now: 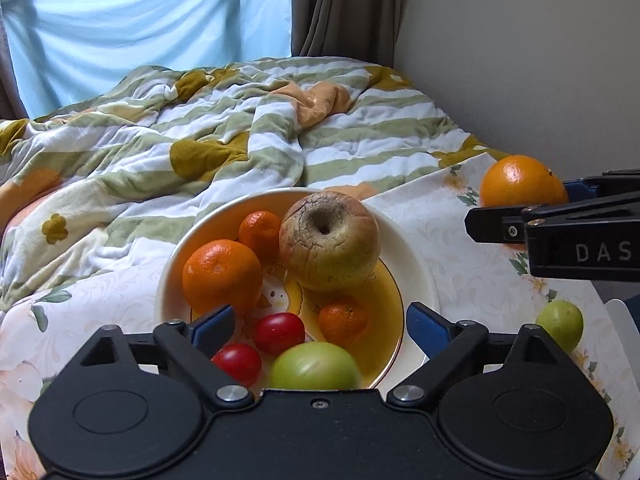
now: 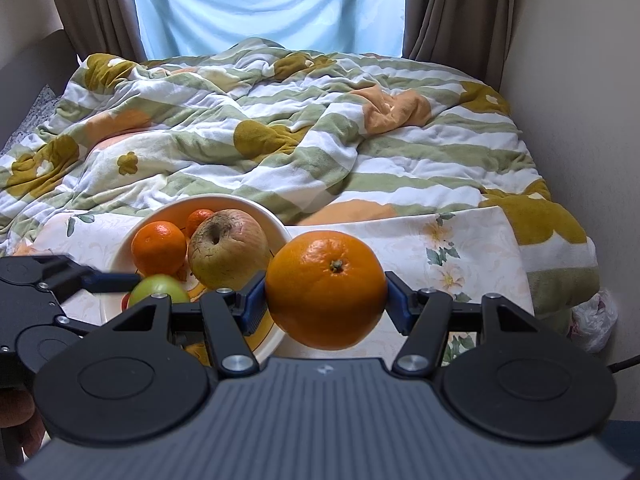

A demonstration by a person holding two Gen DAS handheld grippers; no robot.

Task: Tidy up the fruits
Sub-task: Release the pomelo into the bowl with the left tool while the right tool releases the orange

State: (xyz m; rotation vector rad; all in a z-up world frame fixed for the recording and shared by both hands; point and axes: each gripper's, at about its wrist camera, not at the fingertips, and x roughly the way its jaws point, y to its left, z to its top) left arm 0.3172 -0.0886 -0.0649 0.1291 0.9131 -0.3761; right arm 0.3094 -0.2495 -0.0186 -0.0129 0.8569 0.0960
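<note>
Over the round cream-and-yellow ceramic bowl [image 1: 416, 280] in the left wrist view, the left gripper [image 1: 320, 326] hangs spread wide with nothing between its blue pads; wrinkled apple [image 1: 329, 240], mandarins, red tomatoes and a green fruit [image 1: 314, 366] lie inside. From the right wrist view, the right gripper [image 2: 325, 300] clamps a large smooth orange [image 2: 325, 289] just beside the bowl [image 2: 280, 228], above the floral-clothed bench [image 2: 472, 248].
</note>
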